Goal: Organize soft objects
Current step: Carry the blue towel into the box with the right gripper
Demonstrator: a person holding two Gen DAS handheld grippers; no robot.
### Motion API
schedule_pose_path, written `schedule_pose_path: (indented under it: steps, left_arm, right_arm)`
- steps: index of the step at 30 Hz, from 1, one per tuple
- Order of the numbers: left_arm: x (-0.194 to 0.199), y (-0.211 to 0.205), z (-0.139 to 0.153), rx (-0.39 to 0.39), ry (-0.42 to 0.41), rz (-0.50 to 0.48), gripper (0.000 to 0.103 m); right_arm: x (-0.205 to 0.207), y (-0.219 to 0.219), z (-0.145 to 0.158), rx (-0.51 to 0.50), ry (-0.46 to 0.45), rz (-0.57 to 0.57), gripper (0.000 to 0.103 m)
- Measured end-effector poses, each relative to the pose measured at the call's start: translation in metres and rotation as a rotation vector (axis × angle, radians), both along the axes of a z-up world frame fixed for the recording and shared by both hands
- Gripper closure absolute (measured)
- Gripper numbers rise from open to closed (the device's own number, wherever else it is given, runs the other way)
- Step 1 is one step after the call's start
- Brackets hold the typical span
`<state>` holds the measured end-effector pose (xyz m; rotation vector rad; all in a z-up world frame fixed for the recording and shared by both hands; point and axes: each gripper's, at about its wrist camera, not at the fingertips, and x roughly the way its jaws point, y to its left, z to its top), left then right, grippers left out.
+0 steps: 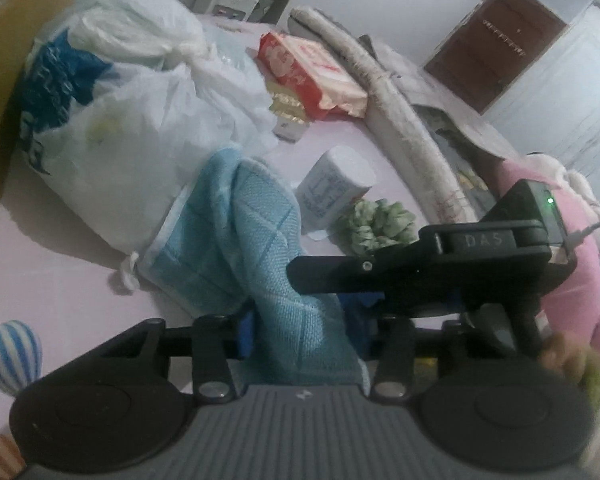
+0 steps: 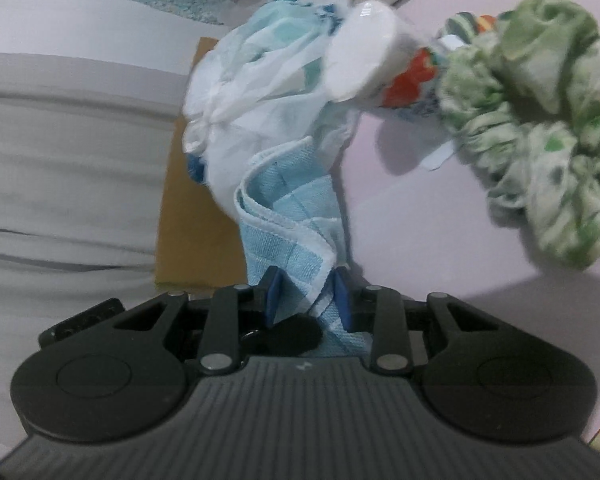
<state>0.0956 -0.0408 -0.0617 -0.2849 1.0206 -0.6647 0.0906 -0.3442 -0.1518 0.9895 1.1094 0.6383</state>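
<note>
A light blue checked towel (image 1: 252, 240) lies bunched on the pink surface against a white plastic bag (image 1: 112, 148). My left gripper (image 1: 304, 332) is shut on one end of the towel. My right gripper (image 2: 306, 300) is shut on the other end of the same towel (image 2: 288, 224); its black body (image 1: 440, 264) crosses the left wrist view from the right, just over the towel. A green and white scrunchie (image 1: 376, 220) lies beside a white tissue pack (image 1: 336, 188); both show in the right wrist view, scrunchie (image 2: 540, 136) and pack (image 2: 364, 52).
A red snack packet (image 1: 304, 68), a grey rolled cloth (image 1: 400, 112) and a pink plush toy (image 1: 568, 272) lie further off. A blue-striped ball (image 1: 12, 356) sits at the lower left. A brown cardboard box (image 2: 192, 208) stands behind the towel.
</note>
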Motion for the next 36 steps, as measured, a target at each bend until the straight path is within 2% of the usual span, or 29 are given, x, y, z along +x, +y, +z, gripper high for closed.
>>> schedule_pose_path:
  steps: [4,9,15,20,22,25,30,36]
  left_arm:
    - [-0.017,0.010,0.027,0.009,-0.063,0.006,0.061]
    - [-0.038,0.042,0.078,0.007,-0.184,0.064,0.061]
    - [-0.045,0.105,0.135,0.068,-0.320,0.188,0.061]
    - [-0.020,0.161,0.161,0.159,-0.330,0.299,0.061]
    - [-0.005,0.183,0.162,0.179,-0.304,0.336,0.061]
    - [0.026,0.219,0.150,0.196,-0.223,0.383,0.060]
    - [0.060,0.260,0.116,0.260,-0.100,0.450,0.059]
    - [0.080,0.289,0.085,0.393,-0.012,0.513,0.057]
  right_arm:
    - [-0.007,0.014,0.030,0.008,-0.053,0.025,0.074]
    - [-0.006,0.050,0.088,0.004,-0.195,0.089,0.074]
    - [0.029,0.133,0.154,0.003,-0.350,0.222,0.073]
    - [0.073,0.217,0.179,-0.035,-0.381,0.315,0.069]
    - [0.094,0.248,0.178,-0.047,-0.356,0.333,0.069]
    - [0.120,0.293,0.166,-0.084,-0.299,0.367,0.068]
    - [0.151,0.345,0.122,-0.098,-0.143,0.422,0.068]
    - [0.174,0.397,0.076,-0.152,-0.019,0.480,0.068]
